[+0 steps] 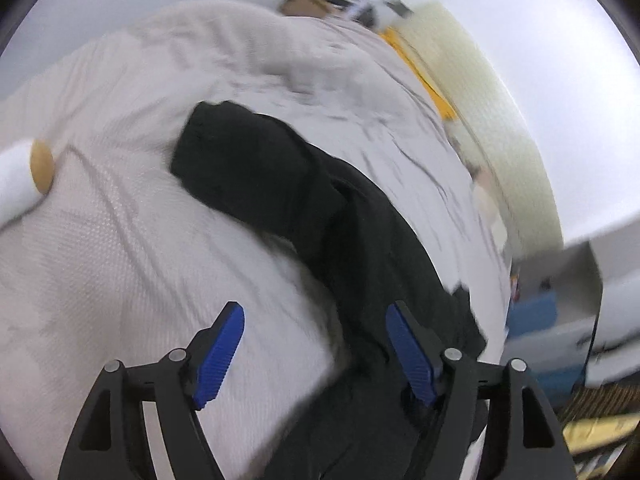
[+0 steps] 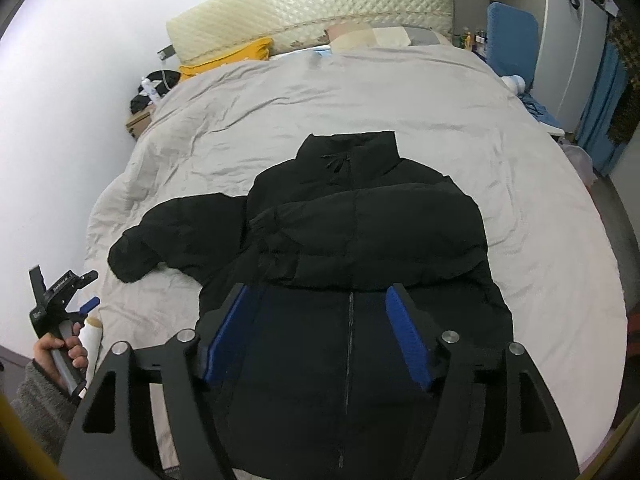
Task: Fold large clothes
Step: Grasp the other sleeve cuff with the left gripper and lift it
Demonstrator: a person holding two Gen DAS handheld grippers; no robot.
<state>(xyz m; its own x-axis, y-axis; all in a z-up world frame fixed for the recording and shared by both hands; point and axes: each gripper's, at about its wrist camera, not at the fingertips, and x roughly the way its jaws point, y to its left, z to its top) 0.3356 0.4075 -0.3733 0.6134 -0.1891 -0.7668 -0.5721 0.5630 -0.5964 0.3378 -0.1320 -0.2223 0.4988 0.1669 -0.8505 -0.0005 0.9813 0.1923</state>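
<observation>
Left wrist view is pretty blurry. The left gripper (image 1: 314, 356) has its blue pads spread wide with nothing between them, hanging over the edge of the light grey duvet (image 1: 120, 240). The black puffer jacket (image 1: 320, 208) lies on that duvet, one sleeve stretching up and left, the rest running down past the right pad.

Right wrist view is way sharper. The right gripper (image 2: 320, 336) is released too, jaws apart over the jacket's (image 2: 360, 232) zipped front. The jacket lies flat, collar toward the quilted headboard (image 2: 312, 12), one sleeve folded across the chest, the other flopped out left. A yellow pillow (image 2: 236, 58) sits up by the headboard. The left gripper (image 2: 86, 292) shows at the far left, held in the person's hand (image 2: 60, 356).
</observation>
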